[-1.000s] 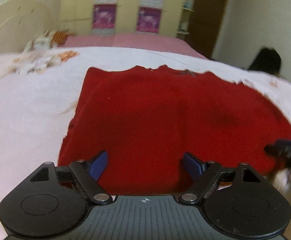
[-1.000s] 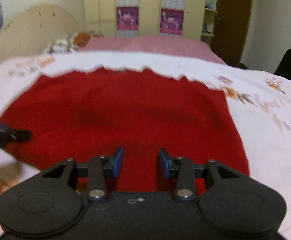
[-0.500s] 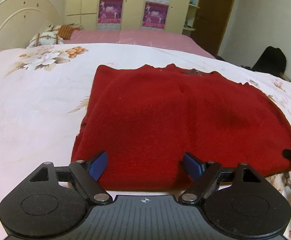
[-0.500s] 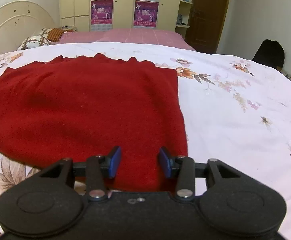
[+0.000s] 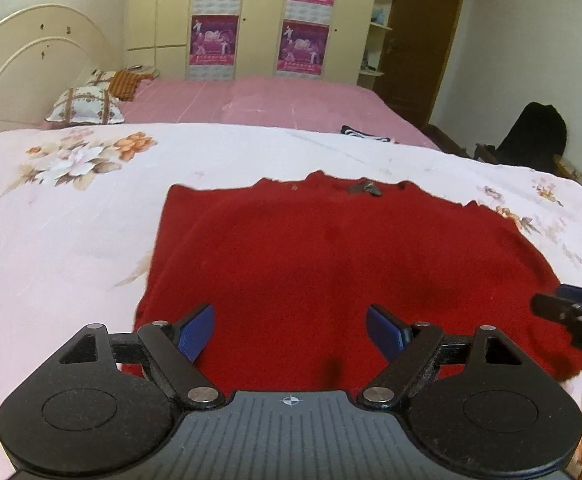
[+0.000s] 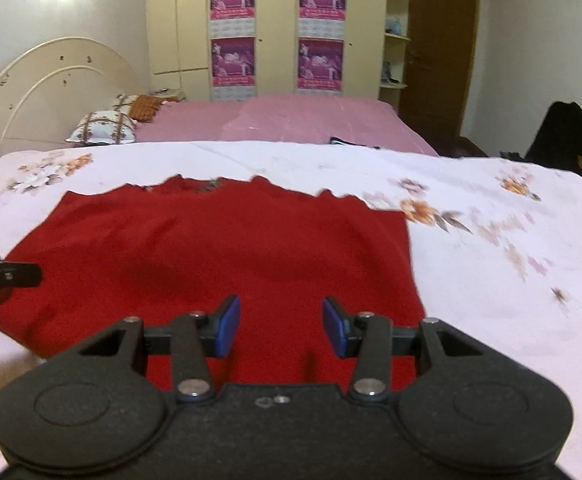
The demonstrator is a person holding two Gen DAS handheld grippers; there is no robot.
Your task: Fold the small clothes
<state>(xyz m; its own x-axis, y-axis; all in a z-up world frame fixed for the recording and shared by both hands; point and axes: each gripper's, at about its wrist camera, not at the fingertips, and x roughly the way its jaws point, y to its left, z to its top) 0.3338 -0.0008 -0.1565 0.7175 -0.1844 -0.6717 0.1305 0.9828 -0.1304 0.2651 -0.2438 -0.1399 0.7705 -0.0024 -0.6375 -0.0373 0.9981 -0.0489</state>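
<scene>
A red knitted garment (image 5: 331, 264) lies flat on the floral white bedsheet (image 5: 59, 232), folded into a broad rectangle. It also shows in the right wrist view (image 6: 219, 252). My left gripper (image 5: 290, 332) is open and empty, held above the garment's near left edge. My right gripper (image 6: 281, 326) is open and empty above the garment's near right part. The right gripper's tip shows at the right edge of the left wrist view (image 5: 571, 316). The left gripper's tip shows at the left edge of the right wrist view (image 6: 3, 276).
The sheet (image 6: 511, 264) spreads to both sides of the garment. Behind it lie a pink bed (image 5: 275, 100) with pillows (image 5: 87, 106), a headboard (image 6: 51, 92), a cream wardrobe (image 6: 275, 28) and a black bag (image 5: 531, 140) at right.
Both grippers have lifted and drawn back from the garment's near edge, still open. The garment has stayed flat on the sheet.
</scene>
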